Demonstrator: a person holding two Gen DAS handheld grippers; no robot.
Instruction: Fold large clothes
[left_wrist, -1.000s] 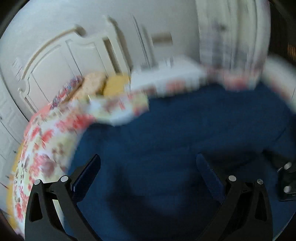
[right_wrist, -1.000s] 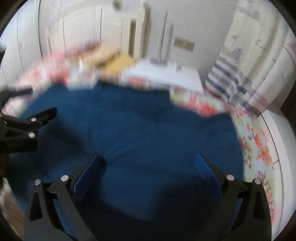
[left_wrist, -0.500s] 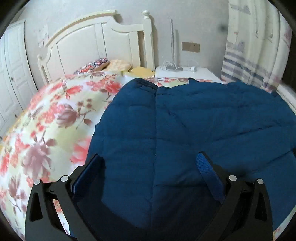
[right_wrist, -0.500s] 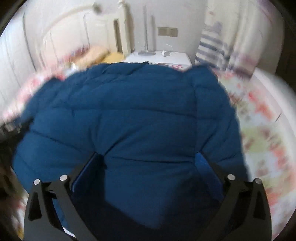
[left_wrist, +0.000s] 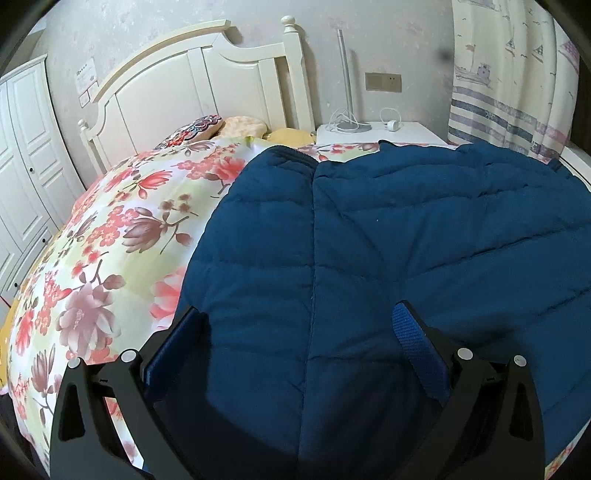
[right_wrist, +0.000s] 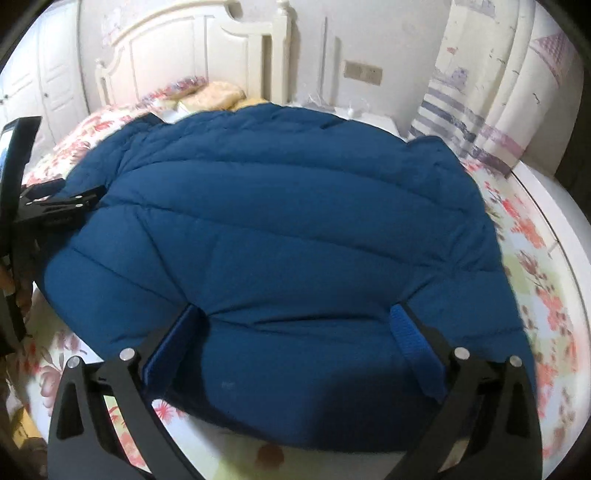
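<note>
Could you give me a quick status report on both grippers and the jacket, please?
Left gripper open, right gripper open, both empty above the blue puffer jacket. Jacket spread flat on floral bedspread. Nothing in the way.

Left gripper (left_wrist: 295, 325) and right gripper (right_wrist: 295, 325) hover, jaws spread wide (gripping nothing).

Bed (left_wrist: 122, 236) has a floral quilt, big blue puffer jacket (left_wrist: 406, 229) spread flat on it, pillows (left_wrist: 221, 127) by the headboard.
</note>
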